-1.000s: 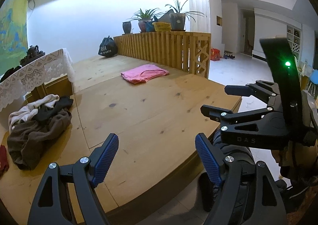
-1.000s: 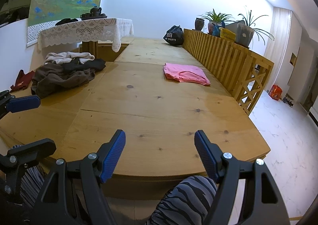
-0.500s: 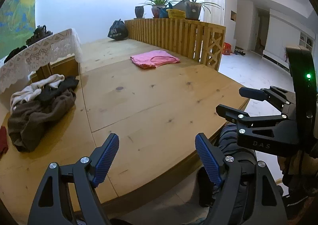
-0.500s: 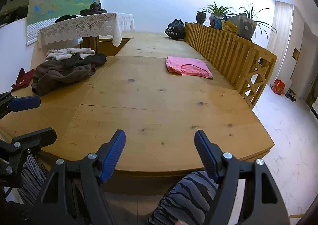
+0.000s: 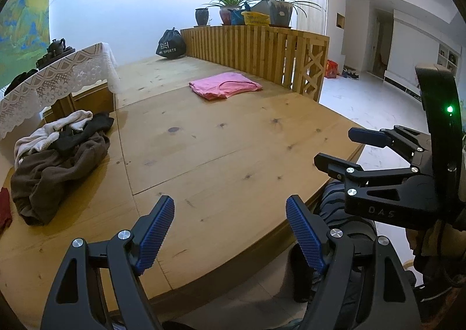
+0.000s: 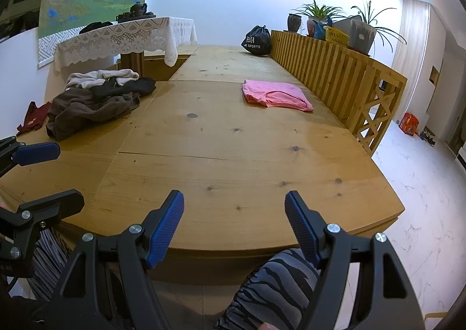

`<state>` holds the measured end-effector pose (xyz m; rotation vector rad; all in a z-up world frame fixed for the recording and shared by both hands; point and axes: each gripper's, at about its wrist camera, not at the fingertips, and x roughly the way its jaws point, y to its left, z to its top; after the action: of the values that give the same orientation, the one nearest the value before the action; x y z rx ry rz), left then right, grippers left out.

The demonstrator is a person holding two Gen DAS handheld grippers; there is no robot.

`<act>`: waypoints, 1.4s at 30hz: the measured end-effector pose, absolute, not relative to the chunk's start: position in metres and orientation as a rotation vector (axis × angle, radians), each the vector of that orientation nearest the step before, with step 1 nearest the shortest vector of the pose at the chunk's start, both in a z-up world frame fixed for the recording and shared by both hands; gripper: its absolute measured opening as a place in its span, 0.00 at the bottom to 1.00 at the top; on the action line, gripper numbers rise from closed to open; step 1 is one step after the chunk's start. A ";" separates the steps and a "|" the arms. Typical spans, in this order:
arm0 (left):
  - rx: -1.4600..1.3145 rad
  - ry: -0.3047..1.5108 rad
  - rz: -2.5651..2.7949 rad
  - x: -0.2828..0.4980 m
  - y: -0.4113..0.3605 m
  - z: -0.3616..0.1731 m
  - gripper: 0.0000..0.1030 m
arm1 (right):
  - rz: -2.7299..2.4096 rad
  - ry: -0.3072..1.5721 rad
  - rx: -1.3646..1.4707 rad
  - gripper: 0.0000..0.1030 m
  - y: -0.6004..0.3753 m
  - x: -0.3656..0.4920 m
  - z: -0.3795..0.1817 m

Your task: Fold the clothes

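Both grippers hung over the near edge of the wooden platform, each with its blue pads spread wide and nothing between them: the left gripper and the right gripper. Each tool appeared in the other's view only in part, cut by the frame edge. The clothes to be folded lay apart from both. A heap of unfolded clothes sat on the platform's left side, a brown garment lowest, black and cream pieces on top; how many items it held could not be made out. A dark red garment lay just beside the heap, and in the left wrist view it was almost wholly cut off. A folded pink garment rested farther back near the slatted wooden railing. The person showed only as striped trouser legs below the platform edge. A lace-covered table hid whatever stood beneath it, and a black bag stood at the far end.
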<state>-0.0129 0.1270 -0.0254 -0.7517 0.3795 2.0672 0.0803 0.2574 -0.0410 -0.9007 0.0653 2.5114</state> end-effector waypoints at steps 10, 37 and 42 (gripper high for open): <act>-0.761 0.377 2.060 -0.013 0.129 -0.028 0.76 | 2.510 0.075 -0.913 0.69 0.259 0.078 -0.044; -0.758 0.343 2.058 -0.016 0.127 -0.026 0.76 | 2.496 0.076 -0.927 0.69 0.255 0.074 -0.047; -0.765 0.327 2.053 -0.019 0.125 -0.026 0.75 | 2.494 0.083 -0.920 0.69 0.258 0.075 -0.047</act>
<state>-0.0186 0.1251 -0.0264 -0.7647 0.3275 2.0528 0.0752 0.2576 -0.0466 -0.9200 0.0826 2.4940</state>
